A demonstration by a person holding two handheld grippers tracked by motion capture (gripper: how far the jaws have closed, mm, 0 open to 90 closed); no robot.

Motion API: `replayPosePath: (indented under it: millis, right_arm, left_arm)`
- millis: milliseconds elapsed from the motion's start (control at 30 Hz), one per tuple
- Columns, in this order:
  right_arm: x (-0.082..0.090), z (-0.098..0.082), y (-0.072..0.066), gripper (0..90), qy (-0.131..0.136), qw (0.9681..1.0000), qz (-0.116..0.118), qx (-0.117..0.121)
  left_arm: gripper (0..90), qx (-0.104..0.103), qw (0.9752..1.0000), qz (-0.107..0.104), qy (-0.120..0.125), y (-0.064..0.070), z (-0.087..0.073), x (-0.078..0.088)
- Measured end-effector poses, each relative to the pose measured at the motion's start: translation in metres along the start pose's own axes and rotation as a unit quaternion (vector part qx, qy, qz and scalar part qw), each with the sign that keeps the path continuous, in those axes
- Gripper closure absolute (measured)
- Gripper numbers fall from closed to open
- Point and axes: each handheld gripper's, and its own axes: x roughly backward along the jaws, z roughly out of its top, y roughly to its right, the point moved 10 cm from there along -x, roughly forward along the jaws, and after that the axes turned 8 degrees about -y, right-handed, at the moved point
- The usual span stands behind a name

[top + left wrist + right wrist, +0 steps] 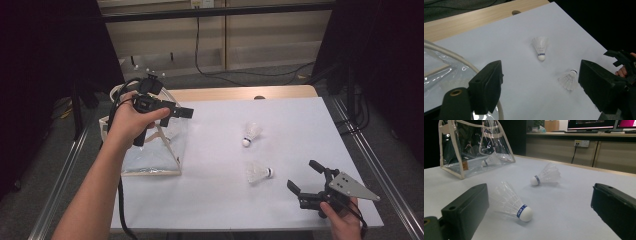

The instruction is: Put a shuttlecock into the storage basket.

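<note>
Two white shuttlecocks lie on the white table top (220, 200): one toward the far side (251, 133) and one nearer (259, 172). A third shuttlecock (489, 160) lies inside the clear plastic bag (150, 150) at the table's left. A hand holds my left gripper (184, 113) above the bag's right edge. Its jaws stand open and empty and point across the table at both loose shuttlecocks (540, 47) (569, 79). My right gripper (304, 175) rests low at the front right, open. The nearer shuttlecock (511, 202) lies just ahead of its left jaw, untouched.
The bag (474, 145) stands upright with white trim and handles. A wooden strip (240, 93) runs along the table's far edge. Black curtains flank both sides, and cables lie on the floor behind. A metal rail (380, 175) runs along the right.
</note>
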Motion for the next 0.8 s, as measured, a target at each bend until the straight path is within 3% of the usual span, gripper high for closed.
replayPosePath:
  millis: [400, 800]
  right_arm:
    - [0.0, 0.0, 0.0, 1.3, -0.001, 1.0, 0.0, 0.001]
    - [0.0, 0.0, 0.0, 1.3, -0.001, 1.0, 0.001, 0.001]
  left_arm:
    - [19.9, -0.011, 0.9998, -0.018, 0.001, 0.015, 0.0, -0.006]
    - [18.2, -0.034, 0.999, -0.027, -0.007, 0.029, -0.004, -0.016]
